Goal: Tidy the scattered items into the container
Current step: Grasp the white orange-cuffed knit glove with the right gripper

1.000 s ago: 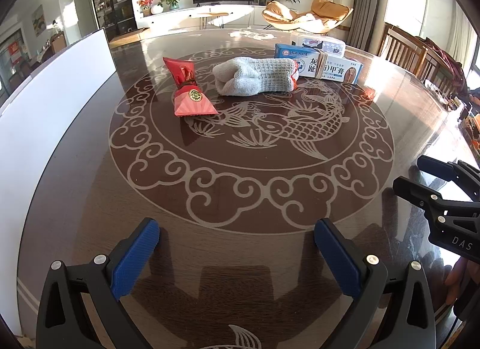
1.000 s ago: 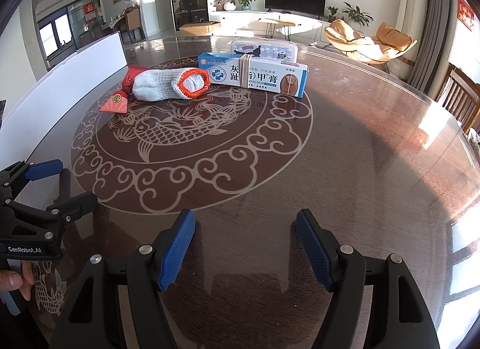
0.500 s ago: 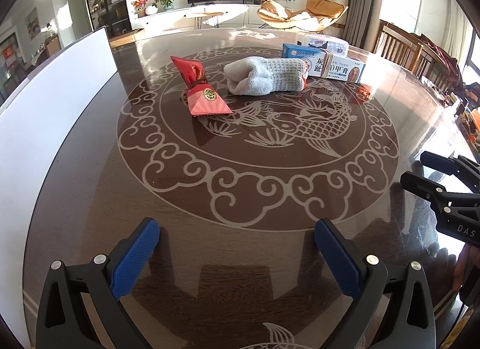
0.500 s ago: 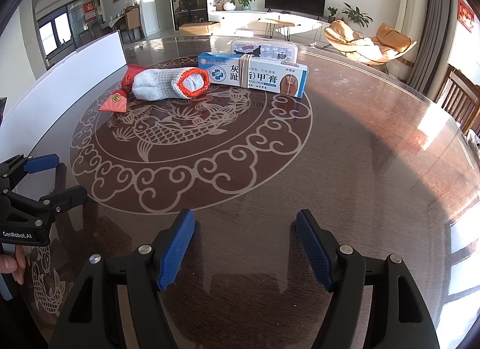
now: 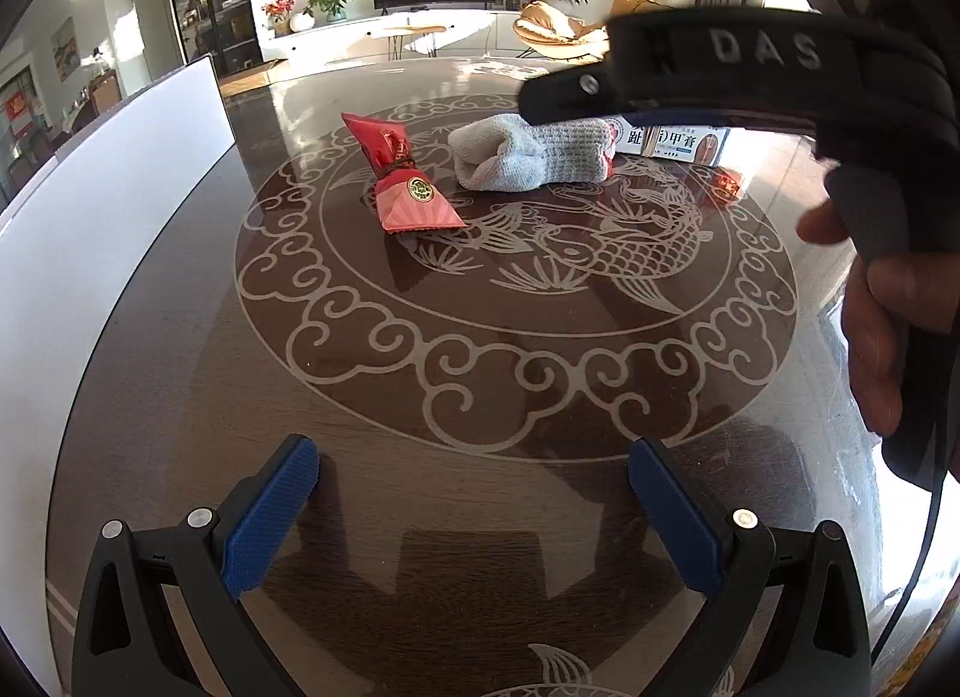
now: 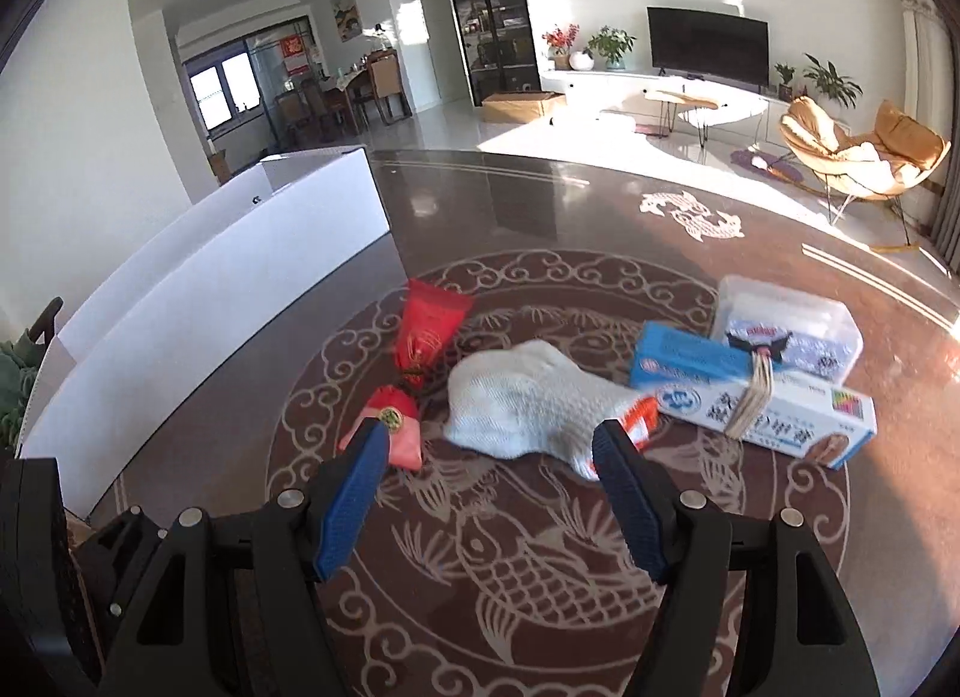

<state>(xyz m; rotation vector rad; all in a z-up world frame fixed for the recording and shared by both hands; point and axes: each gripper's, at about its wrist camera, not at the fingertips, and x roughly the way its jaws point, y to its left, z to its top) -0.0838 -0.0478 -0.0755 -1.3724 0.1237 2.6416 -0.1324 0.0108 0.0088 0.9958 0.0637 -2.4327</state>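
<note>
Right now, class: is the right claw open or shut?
Open. The right claw hangs above the grey sock, its blue pads wide apart, gripping nothing.

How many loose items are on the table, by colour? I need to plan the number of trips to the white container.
Red: 1, the red foil pouch tied at the neck
Grey-white: 1, the grey knitted sock with an orange cuff
Blue and white: 1, the blue and white cardboard ointment box
Clear: 1, the clear plastic lidded box
Total: 4
</note>
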